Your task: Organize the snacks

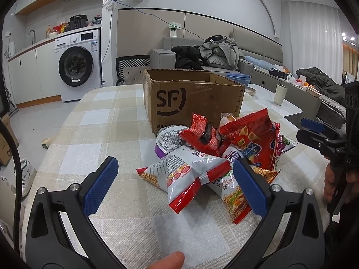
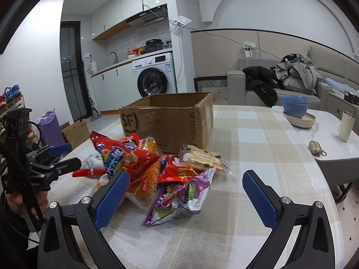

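A heap of snack bags (image 1: 215, 157) lies on the checked tablecloth in front of an open cardboard box (image 1: 190, 98) marked SF. In the left wrist view my left gripper (image 1: 175, 168) is open, its blue pads either side of a silver-and-red bag (image 1: 190, 174) at the heap's near edge. In the right wrist view the heap (image 2: 161, 172) shows a big red bag (image 2: 125, 157), a purple bag (image 2: 179, 197) and a pale biscuit pack (image 2: 204, 159). My right gripper (image 2: 184, 181) is open around the purple bag. The box (image 2: 170, 123) stands behind.
A marble side table (image 2: 325, 143) to the right carries blue bowls (image 2: 295, 106), a cream cup (image 2: 346, 125) and a small pouch (image 2: 316, 148). Behind are a sofa with clothes and a washing machine (image 1: 78, 67). The other gripper (image 1: 320, 134) appears at the right edge.
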Demonstrator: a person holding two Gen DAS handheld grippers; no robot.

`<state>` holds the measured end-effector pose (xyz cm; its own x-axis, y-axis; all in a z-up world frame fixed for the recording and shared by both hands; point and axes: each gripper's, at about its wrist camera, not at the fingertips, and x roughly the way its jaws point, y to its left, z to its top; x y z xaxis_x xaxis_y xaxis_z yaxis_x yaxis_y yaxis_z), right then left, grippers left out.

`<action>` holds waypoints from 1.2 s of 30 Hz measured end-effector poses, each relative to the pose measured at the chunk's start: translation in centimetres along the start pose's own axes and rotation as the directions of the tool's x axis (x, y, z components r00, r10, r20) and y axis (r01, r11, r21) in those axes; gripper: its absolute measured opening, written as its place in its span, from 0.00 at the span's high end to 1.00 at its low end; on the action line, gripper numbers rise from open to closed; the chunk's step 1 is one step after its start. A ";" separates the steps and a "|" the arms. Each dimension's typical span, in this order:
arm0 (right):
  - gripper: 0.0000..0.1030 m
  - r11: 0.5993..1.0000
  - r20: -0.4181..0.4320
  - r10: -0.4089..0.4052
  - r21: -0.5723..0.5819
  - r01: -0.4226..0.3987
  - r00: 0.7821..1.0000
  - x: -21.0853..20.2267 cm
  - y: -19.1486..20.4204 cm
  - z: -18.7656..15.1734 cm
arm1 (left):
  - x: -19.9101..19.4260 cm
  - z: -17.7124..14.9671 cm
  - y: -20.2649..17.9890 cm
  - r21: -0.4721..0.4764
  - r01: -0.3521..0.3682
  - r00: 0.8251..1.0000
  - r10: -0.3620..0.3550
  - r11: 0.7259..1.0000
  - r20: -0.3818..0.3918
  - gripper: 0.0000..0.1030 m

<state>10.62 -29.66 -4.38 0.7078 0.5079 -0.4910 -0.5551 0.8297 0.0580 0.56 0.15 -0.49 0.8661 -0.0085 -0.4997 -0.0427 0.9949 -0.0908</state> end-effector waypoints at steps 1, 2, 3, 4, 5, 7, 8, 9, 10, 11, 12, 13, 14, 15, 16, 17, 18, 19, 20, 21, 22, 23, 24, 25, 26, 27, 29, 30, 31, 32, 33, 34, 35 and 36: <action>0.00 1.000 -0.021 -0.001 0.003 0.001 1.000 0.3 -0.1 0.0 | 0.1 0.0 0.2 -0.004 0.003 1.000 -0.003 1.000 -0.009 0.01; 0.00 1.000 -0.043 -0.003 0.007 0.003 0.999 0.7 -0.2 0.0 | 0.2 0.1 0.3 -0.006 0.002 1.000 -0.003 1.000 -0.016 0.01; 0.00 1.000 -0.062 -0.005 0.012 0.006 0.998 1.0 -0.3 -0.1 | 0.2 0.1 0.4 -0.007 0.001 1.000 -0.001 1.000 -0.018 0.01; 0.00 1.000 -0.076 -0.007 0.018 0.009 0.997 1.2 -0.4 -0.1 | 0.4 0.1 0.5 -0.008 0.000 1.000 0.000 1.000 -0.024 0.01; 0.00 1.000 -0.089 -0.005 0.026 0.007 0.996 1.5 -0.5 -0.2 | 0.6 0.2 0.7 -0.009 0.002 1.000 -0.002 1.000 -0.030 0.01; 0.00 0.999 -0.113 -0.003 0.040 0.008 0.994 2.0 -0.7 -0.3 | 0.7 0.2 0.9 -0.009 0.000 0.999 -0.001 1.000 -0.036 0.01; 0.00 0.999 -0.127 -0.007 0.045 0.013 0.992 2.3 -0.8 -0.3 | 0.9 0.3 1.0 -0.007 -0.002 0.999 0.001 1.000 -0.041 0.01; 0.00 0.999 -0.140 -0.010 0.048 0.017 0.990 2.6 -0.9 -0.4 | 1.1 0.3 1.1 -0.003 -0.003 0.999 0.003 1.000 -0.047 0.01; 0.00 0.998 -0.148 -0.010 0.052 0.018 0.989 2.9 -1.0 -0.4 | 1.4 0.5 1.0 0.010 0.000 0.998 0.001 1.000 -0.060 0.01; 0.00 0.998 -0.151 -0.001 0.058 0.009 0.989 3.1 -1.0 -0.4 | 1.9 0.6 0.8 0.025 0.006 0.997 -0.004 1.000 -0.077 0.01; 0.00 0.998 -0.154 0.010 0.065 0.000 0.988 3.2 -1.1 -0.5 | 2.2 0.7 0.9 0.041 0.005 0.996 -0.001 0.999 -0.094 0.01; 0.00 0.998 -0.158 0.017 0.070 -0.006 0.987 3.4 -1.2 -0.5 | 2.3 0.8 0.9 0.051 -0.003 0.995 0.008 0.999 -0.098 0.01; 0.00 0.997 -0.163 0.020 0.070 -0.008 0.986 3.6 -1.2 -0.5 | 2.4 0.9 0.8 0.053 -0.005 0.995 0.010 0.999 -0.096 0.01; 0.00 0.998 -0.174 0.016 0.069 -0.004 0.985 3.8 -1.2 -0.6 | 2.6 1.0 1.0 0.052 0.005 0.995 0.000 0.999 -0.104 0.01; 0.00 0.998 -0.183 0.014 0.069 -0.002 0.983 4.0 -1.2 -0.6 | 2.9 1.0 1.1 0.048 0.022 0.993 -0.016 0.999 -0.119 0.01; 0.00 0.997 -0.191 0.017 0.071 -0.003 0.982 4.2 -1.2 -0.6 | 3.2 1.0 1.1 0.046 0.035 0.991 -0.029 0.998 -0.131 0.01; 0.00 0.997 -0.198 0.015 0.073 0.000 0.980 4.5 -1.2 -0.6 | 3.5 1.0 1.2 0.047 0.044 0.989 -0.037 0.998 -0.140 0.01; 0.00 0.997 -0.206 0.013 0.074 0.003 0.978 4.7 -1.2 -0.6 | 3.8 1.0 1.2 0.050 0.044 0.989 -0.036 0.998 -0.146 0.01; 0.00 0.997 -0.214 0.013 0.079 0.004 0.977 5.0 -1.3 -0.6 | 4.0 1.0 1.1 0.054 0.038 0.988 -0.030 0.998 -0.149 0.01; 0.00 0.996 -0.226 0.015 0.085 0.004 0.974 5.2 -1.3 -0.6 | 4.3 1.0 1.0 0.055 0.037 0.988 -0.028 0.998 -0.153 0.01; 0.01 0.996 -0.237 0.018 0.092 0.004 0.971 5.6 -1.4 -0.6 | 4.6 1.1 1.0 0.058 0.042 0.987 -0.032 0.997 -0.160 0.01; 0.02 0.995 -0.247 0.024 0.098 0.001 0.969 5.9 -1.5 -0.6 | 5.1 1.2 0.6 0.063 0.043 0.986 -0.032 0.997 -0.166 0.01; 0.03 0.995 -0.259 0.026 0.102 0.000 0.966 6.2 -1.6 -0.6 | 5.3 1.3 0.5 0.067 0.045 0.985 -0.033 0.997 -0.170 0.01; 0.06 0.995 -0.269 0.024 0.102 0.004 0.963 6.4 -1.6 -0.6 | 5.6 1.4 0.5 0.072 0.046 0.985 -0.033 0.996 -0.172 0.01; 0.08 0.994 -0.280 0.028 0.108 0.002 0.960 6.8 -1.7 -0.6 | 5.8 1.5 0.4 0.077 0.046 0.985 -0.032 0.996 -0.172 0.01; 0.09 0.992 -0.290 0.038 0.123 -0.003 0.956 7.0 -1.9 -0.6 | 6.0 1.6 0.2 0.083 0.049 0.984 -0.033 0.995 -0.174 0.01; 0.15 0.986 -0.298 0.063 0.166 -0.014 0.953 7.4 -2.4 -0.7 | 6.3 1.8 0.1 0.092 0.055 0.983 -0.038 0.994 -0.179 0.01; 0.17 0.983 -0.297 0.074 0.185 -0.019 0.952 7.6 -2.7 -0.8 | 6.4 1.8 0.1 0.094 0.058 0.983 -0.040 0.994 -0.181 0.01; 0.23 0.980 -0.302 0.082 0.198 -0.021 0.950 7.8 -2.9 -1.0 | 6.5 1.8 0.2 0.092 0.058 0.983 -0.041 0.994 -0.182 0.01; 0.29 0.979 -0.305 0.087 0.203 -0.025 0.948 7.9 -2.9 -1.1 | 6.5 1.8 0.2 0.089 0.061 0.982 -0.044 0.994 -0.183 0.01; 0.31 0.978 -0.307 0.094 0.207 -0.030 0.947 7.9 -2.9 -1.2 | 6.6 1.8 0.4 0.083 0.064 0.981 -0.048 0.995 -0.186 0.01; 0.34 0.977 -0.306 0.100 0.209 -0.036 0.947 8.0 -2.9 -1.3 | 6.6 1.8 0.4 0.076 0.067 0.981 -0.052 0.995 -0.187 0.01; 0.38 0.975 -0.302 0.112 0.215 -0.046 0.947 8.1 -2.8 -1.3 | 6.7 1.7 0.5 0.073 0.070 0.981 -0.055 0.995 -0.188 0.01; 0.40 0.973 -0.299 0.124 0.225 -0.056 0.946 8.2 -2.8 -1.4 | 6.7 1.7 0.6 0.069 0.073 0.980 -0.059 0.995 -0.190 0.01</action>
<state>17.35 -28.17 -9.80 0.4703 0.5139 -0.7175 -0.4816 0.8307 0.2794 7.23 0.83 -2.43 0.7566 -0.0858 -0.6482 0.0551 0.9962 -0.0675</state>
